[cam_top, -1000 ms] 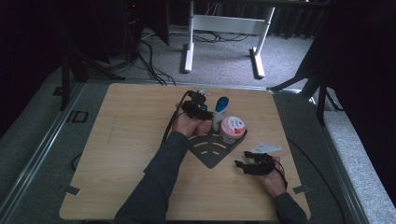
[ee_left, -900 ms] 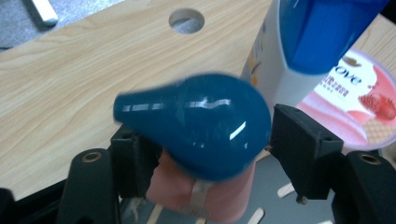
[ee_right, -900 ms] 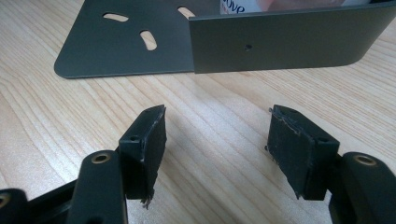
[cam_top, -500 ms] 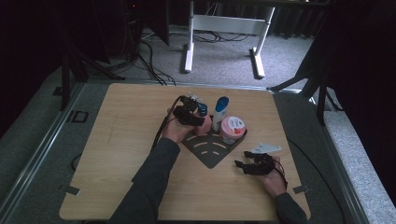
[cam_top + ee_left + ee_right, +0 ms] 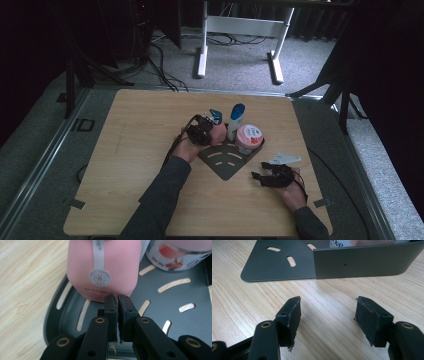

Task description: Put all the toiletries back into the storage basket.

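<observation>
A pink bottle [image 5: 102, 267] with a daisy sticker stands on the slotted grey corner tray [image 5: 155, 315]. My left gripper [image 5: 117, 300] sits low over the tray just in front of the bottle's base. Its jaws have just closed and are shut with nothing between them. From above, the left gripper [image 5: 202, 132] is beside the pink bottle [image 5: 218, 134]. My right gripper [image 5: 329, 312] rests open over bare wood, facing the tray's outer wall [image 5: 362, 262]. In the high view the right gripper [image 5: 260, 177] lies to the right of the tray [image 5: 227, 162].
A white bottle with a blue cap [image 5: 235, 121] and a round tub with a pink lid [image 5: 248, 137] stand at the back of the tray. The tub [image 5: 175, 255] is right of the pink bottle. Broad wooden tabletop [image 5: 130, 150] extends left.
My left gripper has drawn back toward the person and sunk lower beside the pink bottle, and its jaws have shut. The right gripper has stayed put.
</observation>
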Available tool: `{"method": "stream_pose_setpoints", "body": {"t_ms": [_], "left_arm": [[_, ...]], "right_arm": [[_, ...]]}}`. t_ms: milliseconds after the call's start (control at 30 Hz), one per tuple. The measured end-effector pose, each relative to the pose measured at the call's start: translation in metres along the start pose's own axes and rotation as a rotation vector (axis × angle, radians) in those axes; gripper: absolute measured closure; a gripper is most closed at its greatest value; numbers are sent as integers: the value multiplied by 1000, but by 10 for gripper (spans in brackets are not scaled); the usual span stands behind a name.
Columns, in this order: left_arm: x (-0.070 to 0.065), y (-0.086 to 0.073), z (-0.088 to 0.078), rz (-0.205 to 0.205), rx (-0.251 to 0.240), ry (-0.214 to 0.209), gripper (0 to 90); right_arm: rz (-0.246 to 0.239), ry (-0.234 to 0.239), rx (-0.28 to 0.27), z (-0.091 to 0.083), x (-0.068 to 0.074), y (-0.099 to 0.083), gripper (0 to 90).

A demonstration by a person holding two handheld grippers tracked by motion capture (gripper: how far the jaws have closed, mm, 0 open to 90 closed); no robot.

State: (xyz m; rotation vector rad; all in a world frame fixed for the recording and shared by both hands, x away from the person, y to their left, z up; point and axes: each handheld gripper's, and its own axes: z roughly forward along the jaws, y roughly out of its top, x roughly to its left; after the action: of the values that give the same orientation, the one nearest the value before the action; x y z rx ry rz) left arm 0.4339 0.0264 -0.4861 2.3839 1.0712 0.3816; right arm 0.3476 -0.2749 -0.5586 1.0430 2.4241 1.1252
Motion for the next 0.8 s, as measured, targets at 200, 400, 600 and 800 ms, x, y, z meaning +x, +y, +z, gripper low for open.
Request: {"method": "stream_pose_setpoints", "body": {"t_ms": [200,400,600,800], "left_arm": [[-2,0,1,1,3,2,867],[-6,3,3,14,1,-11,859],[-7,2,4,20,5,-23,840],[-8,-3,3,28,12,-37,814]], "right_arm": [[0,0,0,0,0,0,369],[1,-1,0,0,0,0,369],[1,0,0,0,0,0,368],[0,0,0,0,0,0,368]]}}
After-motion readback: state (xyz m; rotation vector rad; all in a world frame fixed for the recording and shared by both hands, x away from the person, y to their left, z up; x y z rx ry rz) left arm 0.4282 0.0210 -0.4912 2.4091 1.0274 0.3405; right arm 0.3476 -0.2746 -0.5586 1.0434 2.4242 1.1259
